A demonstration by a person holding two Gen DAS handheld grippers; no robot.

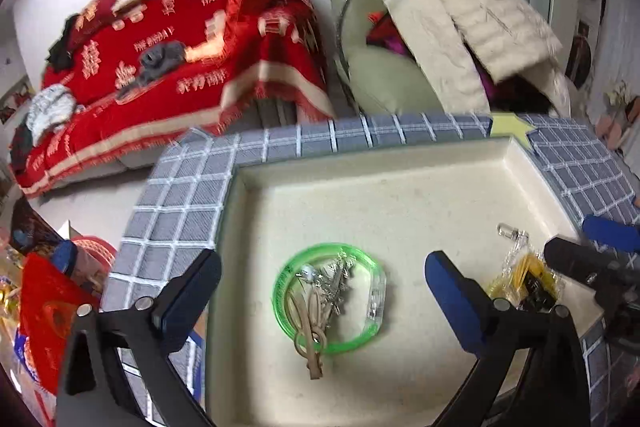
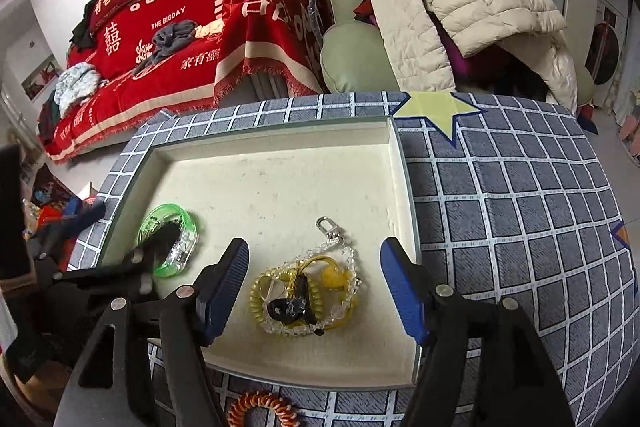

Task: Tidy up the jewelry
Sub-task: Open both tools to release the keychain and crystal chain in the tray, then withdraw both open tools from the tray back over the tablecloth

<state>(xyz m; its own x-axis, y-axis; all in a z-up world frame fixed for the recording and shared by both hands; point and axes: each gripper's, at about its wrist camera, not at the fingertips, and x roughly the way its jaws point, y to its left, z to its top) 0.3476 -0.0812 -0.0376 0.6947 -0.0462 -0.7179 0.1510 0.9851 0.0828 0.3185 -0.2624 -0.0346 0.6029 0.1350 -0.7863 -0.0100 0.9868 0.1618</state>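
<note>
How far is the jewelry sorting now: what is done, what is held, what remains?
Done: green bangle and yellow hair tie with the bead chain lie in the tray. Held: nothing; left tongs and right tongs are open. Left: the orange coil outside the tray.

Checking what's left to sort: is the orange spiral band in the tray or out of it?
Out. The orange spiral band lies on the checked cloth, just outside the near rim of the tray.

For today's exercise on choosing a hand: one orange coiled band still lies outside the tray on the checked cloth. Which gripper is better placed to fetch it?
The right gripper. It is open and empty, and the orange coiled band lies just below it, outside the tray's near rim. The left gripper hangs over the green bangle on the tray's far side.
</note>
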